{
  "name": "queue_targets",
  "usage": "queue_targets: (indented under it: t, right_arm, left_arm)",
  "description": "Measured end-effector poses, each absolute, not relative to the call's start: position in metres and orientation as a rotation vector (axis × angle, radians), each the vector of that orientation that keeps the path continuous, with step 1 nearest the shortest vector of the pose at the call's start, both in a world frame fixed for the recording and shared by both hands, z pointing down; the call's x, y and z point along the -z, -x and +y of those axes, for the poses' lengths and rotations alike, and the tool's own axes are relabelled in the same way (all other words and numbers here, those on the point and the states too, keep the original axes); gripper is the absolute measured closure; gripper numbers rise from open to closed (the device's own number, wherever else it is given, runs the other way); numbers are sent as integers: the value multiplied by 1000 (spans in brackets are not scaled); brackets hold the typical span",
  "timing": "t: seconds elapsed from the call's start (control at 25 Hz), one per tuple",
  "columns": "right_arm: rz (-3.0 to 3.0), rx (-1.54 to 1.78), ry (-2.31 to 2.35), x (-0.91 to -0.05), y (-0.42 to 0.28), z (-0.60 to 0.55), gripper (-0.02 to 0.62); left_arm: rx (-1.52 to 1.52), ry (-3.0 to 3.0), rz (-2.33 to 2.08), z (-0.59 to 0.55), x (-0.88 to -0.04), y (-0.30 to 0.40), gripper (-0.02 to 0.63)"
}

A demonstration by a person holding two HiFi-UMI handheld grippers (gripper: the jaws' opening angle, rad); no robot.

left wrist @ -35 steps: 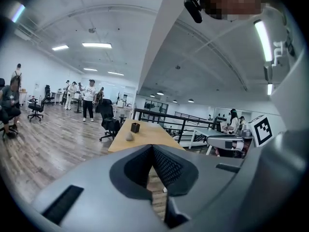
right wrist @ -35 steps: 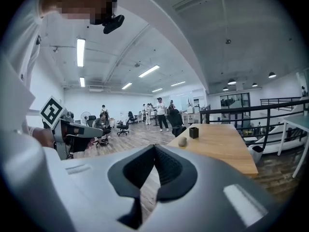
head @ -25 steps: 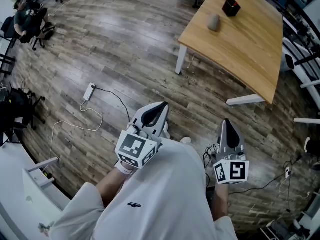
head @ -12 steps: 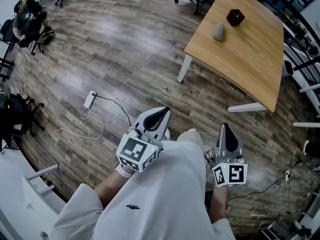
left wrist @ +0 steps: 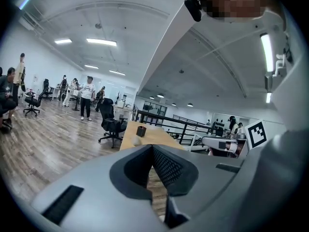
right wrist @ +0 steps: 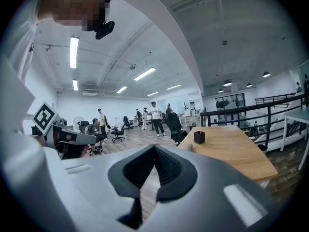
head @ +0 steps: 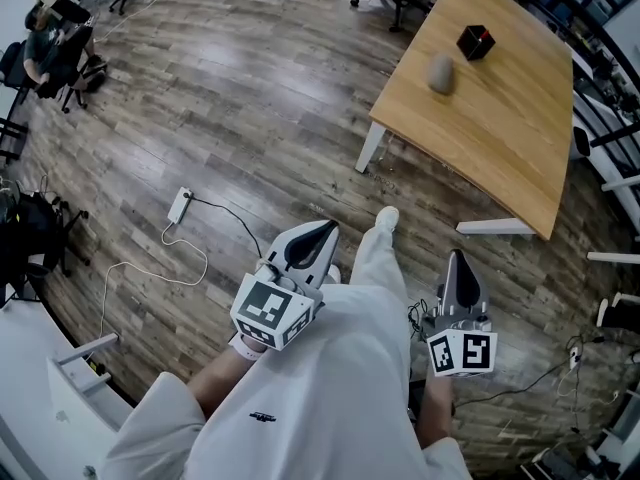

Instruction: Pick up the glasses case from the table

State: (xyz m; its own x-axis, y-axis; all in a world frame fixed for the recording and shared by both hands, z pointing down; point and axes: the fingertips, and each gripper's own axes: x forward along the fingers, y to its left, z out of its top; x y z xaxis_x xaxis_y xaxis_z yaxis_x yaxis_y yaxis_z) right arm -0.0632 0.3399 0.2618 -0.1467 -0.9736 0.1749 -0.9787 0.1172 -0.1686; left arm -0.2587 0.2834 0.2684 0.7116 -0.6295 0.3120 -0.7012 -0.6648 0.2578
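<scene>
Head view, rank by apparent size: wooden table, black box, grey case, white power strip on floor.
1. Light wooden table, by far the largest.
2-4. Small black box, grey oval glasses case, white power strip: all look about alike, and their differing distances from the camera leave the order unsure.

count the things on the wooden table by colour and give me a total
grey glasses case: 1
black box: 1
total on the wooden table: 2
</scene>
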Motion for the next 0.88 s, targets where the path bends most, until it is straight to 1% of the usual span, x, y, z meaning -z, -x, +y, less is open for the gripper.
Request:
queue_targets:
  t: [0.4,0.88]
  right_arm:
    - [-2339,-365,-2011,-269,23,245,584]
    - [-2453,-364,-1888,-268,-61,97,584]
  left_arm:
    - [-306,-2555,-1056,196,-271,216,600]
    - [-296,-2541,-1151,62,-262,123,600]
